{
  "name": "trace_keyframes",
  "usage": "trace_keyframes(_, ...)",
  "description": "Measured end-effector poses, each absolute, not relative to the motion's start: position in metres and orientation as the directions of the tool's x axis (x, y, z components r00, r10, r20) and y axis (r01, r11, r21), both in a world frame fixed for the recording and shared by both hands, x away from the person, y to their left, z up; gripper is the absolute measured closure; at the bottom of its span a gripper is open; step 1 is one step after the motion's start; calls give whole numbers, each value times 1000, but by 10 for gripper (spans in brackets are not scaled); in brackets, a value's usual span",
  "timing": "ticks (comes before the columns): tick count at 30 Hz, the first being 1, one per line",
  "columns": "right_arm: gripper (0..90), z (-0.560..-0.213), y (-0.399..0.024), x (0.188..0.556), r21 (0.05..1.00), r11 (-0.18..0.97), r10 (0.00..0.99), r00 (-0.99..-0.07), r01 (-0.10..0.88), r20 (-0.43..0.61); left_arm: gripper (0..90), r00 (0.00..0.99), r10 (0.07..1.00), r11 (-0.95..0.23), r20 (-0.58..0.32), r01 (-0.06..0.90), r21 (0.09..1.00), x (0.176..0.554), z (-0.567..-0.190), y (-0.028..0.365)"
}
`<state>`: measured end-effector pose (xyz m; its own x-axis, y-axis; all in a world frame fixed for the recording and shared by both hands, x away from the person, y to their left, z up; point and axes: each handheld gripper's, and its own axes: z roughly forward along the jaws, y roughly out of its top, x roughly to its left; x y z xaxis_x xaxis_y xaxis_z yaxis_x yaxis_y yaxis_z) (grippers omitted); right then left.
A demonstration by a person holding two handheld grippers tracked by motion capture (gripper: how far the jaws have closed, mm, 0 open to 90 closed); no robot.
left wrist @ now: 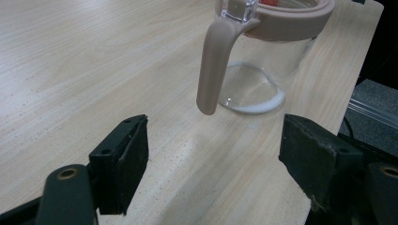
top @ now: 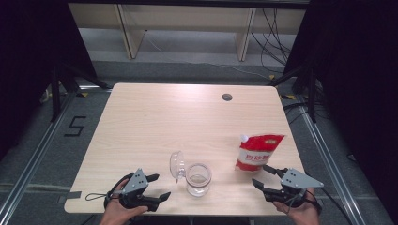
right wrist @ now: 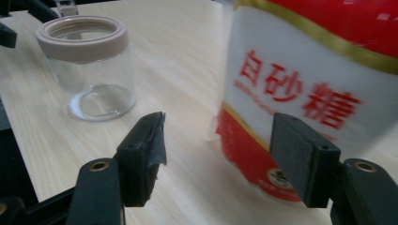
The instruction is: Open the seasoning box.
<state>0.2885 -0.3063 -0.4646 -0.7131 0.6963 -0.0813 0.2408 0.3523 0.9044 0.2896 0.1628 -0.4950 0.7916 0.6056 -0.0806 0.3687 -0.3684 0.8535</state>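
Your right tongs (top: 263,176) stand open at the near right of the pale wooden worktop (top: 155,122), nothing between the pads, pointing at the red and white stand-up sugar pouch with a small white cap (top: 257,152) just beyond them. Your left tongs (top: 158,186) are open too, empty, at the near left, aimed at the clear glass jar with a beige rim and its hinged lid flipped open (top: 197,178) near the middle of the near edge. The pouch looks soft and full, likely to sag and slip if pinched low; take it across the upper body under the cap, squeezing gently. The jar is hard, smooth and breakable; steady it by the wall below the rim, not by the beige clasp (left wrist: 215,65).
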Motion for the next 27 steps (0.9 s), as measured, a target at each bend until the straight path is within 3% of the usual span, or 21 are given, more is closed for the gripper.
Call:
trace_keyframes(6, 291, -468, -327, 294, 908, 337, 748, -656, 248, -98, 232, 790, 606, -348, -98, 374, 860, 289, -495, 161)
trace_keyframes(7, 276, -469, -327, 294, 907, 304, 769, -637, 291, -54, 232, 785, 610, -336, -110, 382, 861, 288, -495, 160)
trace_keyframes(11, 225, -473, -333, 305, 913, 293, 765, -642, 285, -45, 232, 790, 608, -378, -75, 372, 848, 290, -495, 163)
trace_keyframes(16, 181, -476, -337, 315, 913, 298, 765, -642, 279, -53, 232, 789, 607, -355, -100, 381, 854, 289, -496, 160)
trace_keyframes(27, 168, -480, -342, 338, 927, 280, 736, -676, 250, -40, 234, 797, 598, -372, -79, 364, 854, 290, -497, 160)
